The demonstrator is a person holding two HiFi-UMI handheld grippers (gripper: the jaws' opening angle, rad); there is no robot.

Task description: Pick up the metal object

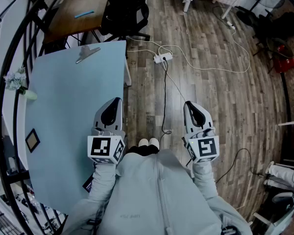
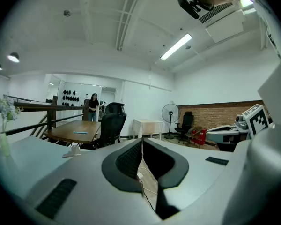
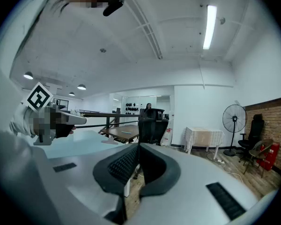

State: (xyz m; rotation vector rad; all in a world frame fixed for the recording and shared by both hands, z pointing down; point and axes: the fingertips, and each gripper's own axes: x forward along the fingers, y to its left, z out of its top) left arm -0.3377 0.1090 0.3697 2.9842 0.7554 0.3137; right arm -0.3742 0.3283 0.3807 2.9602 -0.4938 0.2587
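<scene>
Two grippers are held out low in front of the person, and neither holds anything. The left gripper [image 1: 115, 103] has its jaws pressed together with nothing between them, as the left gripper view shows [image 2: 142, 144]. The right gripper [image 1: 188, 104] is likewise closed and empty [image 3: 138, 149].

The metal object [image 1: 87, 53], a small silvery clip-like piece, lies on the pale blue surface [image 1: 59, 131] close to its far edge, well apart from both grippers. In the head view its long axis runs on a diagonal, from lower left to upper right.

From the left gripper, the object lies ahead and somewhat to the left; in the left gripper view it shows low on the surface, left of the jaws [image 2: 73, 150]. That gripper hangs over the near right edge of the surface. The right gripper is out over the wooden floor [image 1: 210, 58], beyond the surface's edge, and sees the object farther off to its left [image 3: 111, 140].

The left gripper is therefore judged the nearer and better placed. Its likely need is to open, travel forward and leftward across the surface, and come down across the object's narrow width rather than along its length.
</scene>
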